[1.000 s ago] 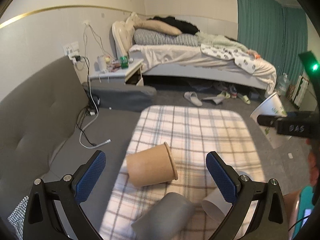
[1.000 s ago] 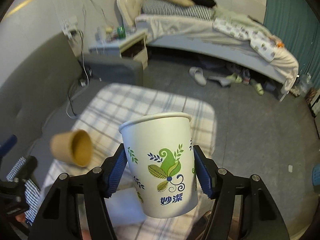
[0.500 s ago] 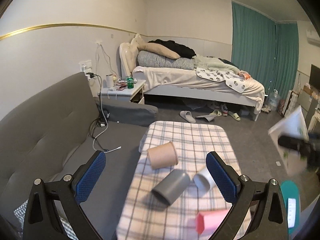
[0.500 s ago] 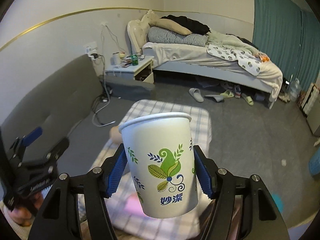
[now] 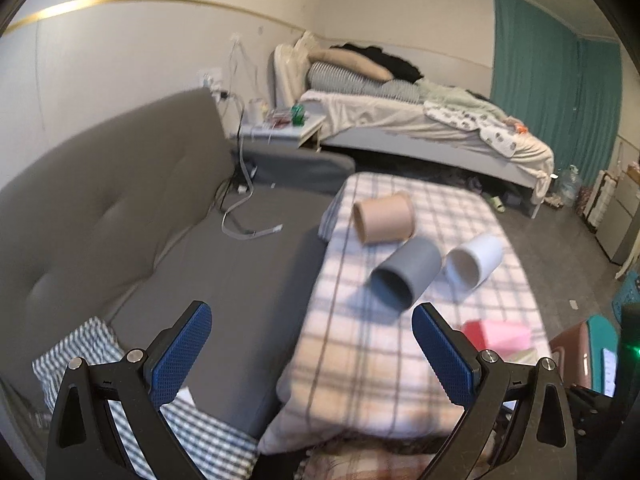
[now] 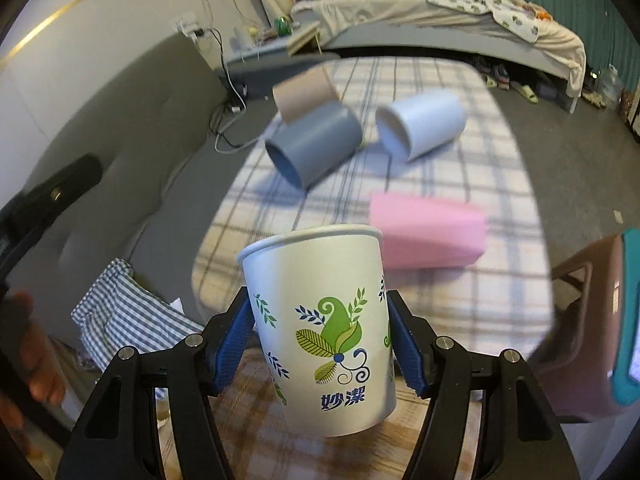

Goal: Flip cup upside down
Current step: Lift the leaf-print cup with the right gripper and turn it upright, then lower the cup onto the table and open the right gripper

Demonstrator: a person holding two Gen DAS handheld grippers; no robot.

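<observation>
My right gripper (image 6: pixel 320 340) is shut on a white paper cup (image 6: pixel 320 328) with a green leaf print, held upright with its rim up, over the near edge of the plaid-covered table (image 6: pixel 460 312). My left gripper (image 5: pixel 312 354) is open and empty, above the table's near left edge and the grey sofa. On the table lie a brown cup (image 5: pixel 384 218), a grey cup (image 5: pixel 406 274), a white cup (image 5: pixel 474 262) and a pink cup (image 5: pixel 498 334), all on their sides. They also show in the right wrist view: brown (image 6: pixel 306 94), grey (image 6: pixel 314 144), white (image 6: pixel 422 124), pink (image 6: pixel 428 236).
A grey sofa (image 5: pixel 160 240) runs along the left with a striped cloth (image 5: pixel 92 352) on it. A bed (image 5: pixel 420 128) and nightstand (image 5: pixel 280 128) stand at the back. A brown stool (image 6: pixel 580 320) and a teal object (image 6: pixel 628 320) sit at the right.
My right gripper has come down with the paper cup toward the table's near edge. My left gripper has swung left and tilted down toward the sofa and table.
</observation>
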